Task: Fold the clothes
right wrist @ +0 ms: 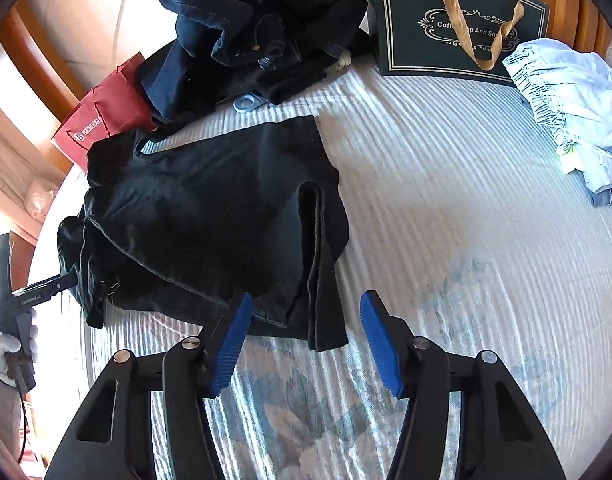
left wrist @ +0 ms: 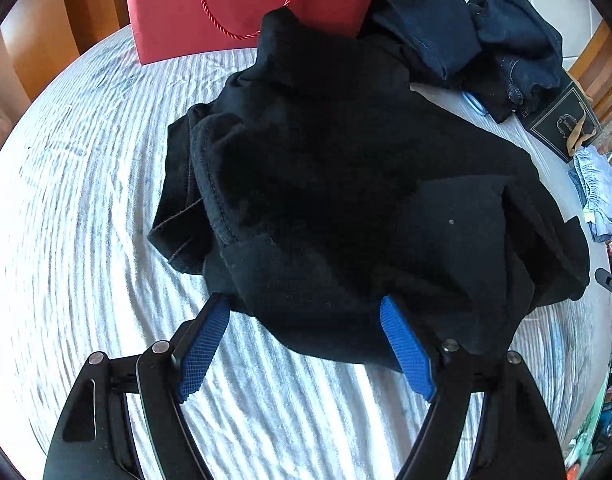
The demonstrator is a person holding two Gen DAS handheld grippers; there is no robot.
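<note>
Fabric of the black garment [left wrist: 345,200] is lying bunched on the striped bedcover [left wrist: 86,200], near the red bag [left wrist: 226,4]. We are holding the left gripper [left wrist: 304,308] wide over its near hem, nothing pinched. Our right gripper [right wrist: 306,308] is gaping too, straddling a hanging corner without pressing it.

You have open striped bed [right wrist: 445,184] from 1 to 5 o'clock of the right tool [right wrist: 306,344], clear up to the dark gift bag [right wrist: 457,20] at 1 and the pale blue clothes [right wrist: 569,112] at 2. The black garment [right wrist: 210,216] blocks 9 to 12, with the jeans pile [right wrist: 234,32] and red bag [right wrist: 102,116] behind it
</note>
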